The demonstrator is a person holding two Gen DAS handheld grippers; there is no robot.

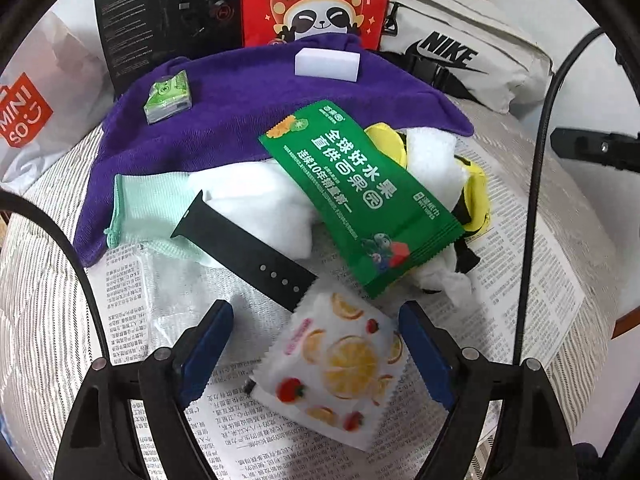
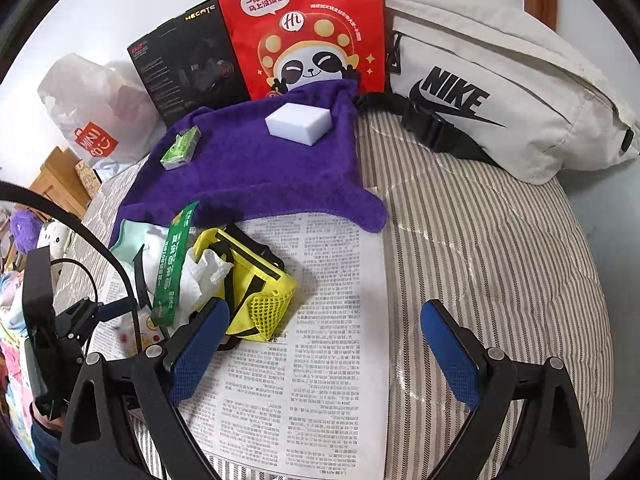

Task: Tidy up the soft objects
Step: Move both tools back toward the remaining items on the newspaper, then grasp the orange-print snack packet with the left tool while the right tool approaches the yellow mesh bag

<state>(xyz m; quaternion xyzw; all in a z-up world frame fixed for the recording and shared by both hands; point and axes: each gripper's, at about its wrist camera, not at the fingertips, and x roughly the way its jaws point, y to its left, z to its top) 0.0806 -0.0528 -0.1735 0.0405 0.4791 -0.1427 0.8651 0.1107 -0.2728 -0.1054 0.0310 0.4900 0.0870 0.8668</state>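
Left wrist view: the left tongs (image 1: 316, 354) stand wide open and grip nothing, their blue pads straddling a fruit sachet (image 1: 334, 368) printed with oranges and strawberries. It lies flat on a newspaper (image 1: 128, 320), touching neither pad, its long axis running from 11 to 5 o'clock. The left hand is plainly the nearer one, so closing here looks like the likely grab. At 11 o'clock a black watch strap (image 1: 244, 250) has its holed end touching the sachet's top corner. At 12 to 1 o'clock a green packet (image 1: 360, 200) with Chinese print rests on white cloth (image 1: 264, 208), with a mint cloth (image 1: 140, 216) further left. Beyond lies a purple towel (image 1: 248, 104) carrying a small green pack (image 1: 168, 96) and a white sponge (image 1: 327, 63).

In the right wrist view, the right tongs (image 2: 334, 348) are also wide open and empty over bare newspaper. A yellow mesh pouch (image 2: 256, 280) sits at 10 o'clock, just beside the left pad. Readable further out: NIKE on a white bag (image 2: 500, 92), "Hi" on a red panda bag (image 2: 300, 24), HECATE on a black box (image 2: 188, 56), and MINISO on a plastic bag (image 2: 96, 120). Everything rests on a striped bed (image 2: 480, 240).
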